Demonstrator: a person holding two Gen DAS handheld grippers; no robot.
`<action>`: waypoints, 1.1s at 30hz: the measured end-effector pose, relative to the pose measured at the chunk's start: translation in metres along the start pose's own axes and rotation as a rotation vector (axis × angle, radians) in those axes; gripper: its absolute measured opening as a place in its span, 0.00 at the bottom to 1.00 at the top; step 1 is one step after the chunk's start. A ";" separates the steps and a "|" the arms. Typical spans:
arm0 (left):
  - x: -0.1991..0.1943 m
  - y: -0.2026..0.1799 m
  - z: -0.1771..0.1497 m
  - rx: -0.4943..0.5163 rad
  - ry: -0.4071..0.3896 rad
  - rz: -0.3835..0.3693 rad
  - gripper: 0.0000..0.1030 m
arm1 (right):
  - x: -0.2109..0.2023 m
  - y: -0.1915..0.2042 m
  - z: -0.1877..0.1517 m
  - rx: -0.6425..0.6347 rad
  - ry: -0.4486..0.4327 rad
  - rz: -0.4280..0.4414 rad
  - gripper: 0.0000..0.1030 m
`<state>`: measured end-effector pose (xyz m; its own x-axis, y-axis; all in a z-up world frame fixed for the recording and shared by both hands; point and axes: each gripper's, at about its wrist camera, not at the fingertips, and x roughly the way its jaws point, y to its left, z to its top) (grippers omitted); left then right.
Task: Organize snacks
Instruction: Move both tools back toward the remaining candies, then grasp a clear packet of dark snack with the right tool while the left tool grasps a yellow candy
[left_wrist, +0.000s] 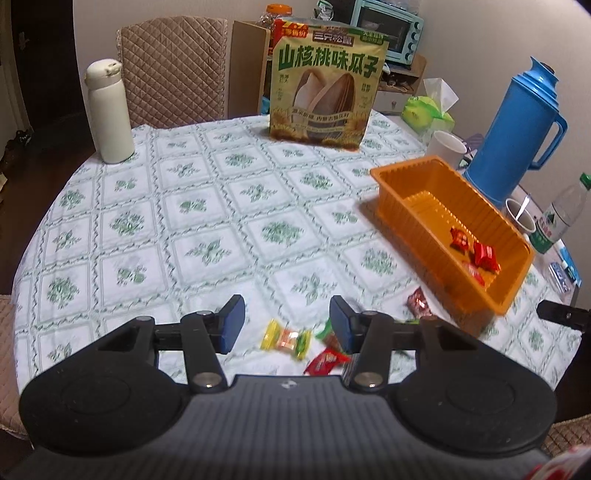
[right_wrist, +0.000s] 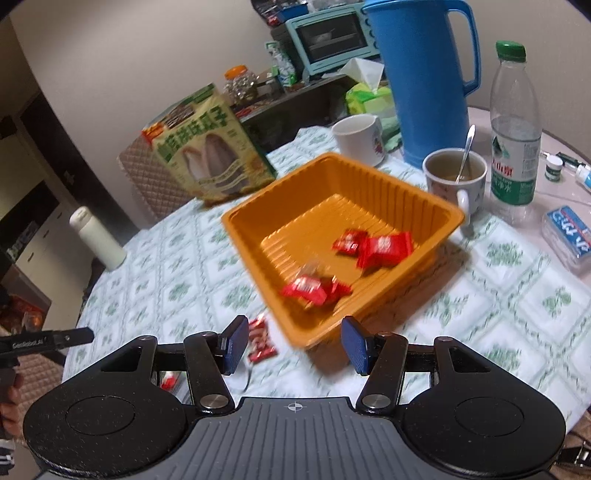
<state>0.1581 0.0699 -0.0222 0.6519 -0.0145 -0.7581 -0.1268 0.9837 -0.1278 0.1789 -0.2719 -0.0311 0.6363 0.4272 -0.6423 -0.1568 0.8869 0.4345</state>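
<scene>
Yellow candy (left_wrist: 285, 339) on cloth btwn spread left jaws, unpinched, right jaws spread, empty

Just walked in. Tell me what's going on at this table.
A person is sorting wrapped candies into an orange tray with a handheld gripper in each hand. Three red candies already lie in the tray. The left gripper is open and empty above a yellow candy and a couple of red ones on the tablecloth. The right gripper is open and empty at the tray's near corner, beside another loose red candy.
</scene>
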 end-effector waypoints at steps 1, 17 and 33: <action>-0.001 0.002 -0.003 -0.002 0.005 -0.003 0.45 | -0.001 0.003 -0.004 -0.003 0.007 0.003 0.54; -0.006 0.023 -0.044 0.013 0.076 -0.035 0.45 | 0.030 0.065 -0.057 -0.032 0.157 0.076 0.54; 0.012 0.033 -0.053 0.036 0.098 -0.060 0.45 | 0.085 0.116 -0.072 -0.095 0.240 0.088 0.54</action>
<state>0.1222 0.0931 -0.0697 0.5812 -0.0892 -0.8088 -0.0620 0.9862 -0.1533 0.1602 -0.1196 -0.0810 0.4217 0.5231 -0.7406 -0.2811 0.8520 0.4417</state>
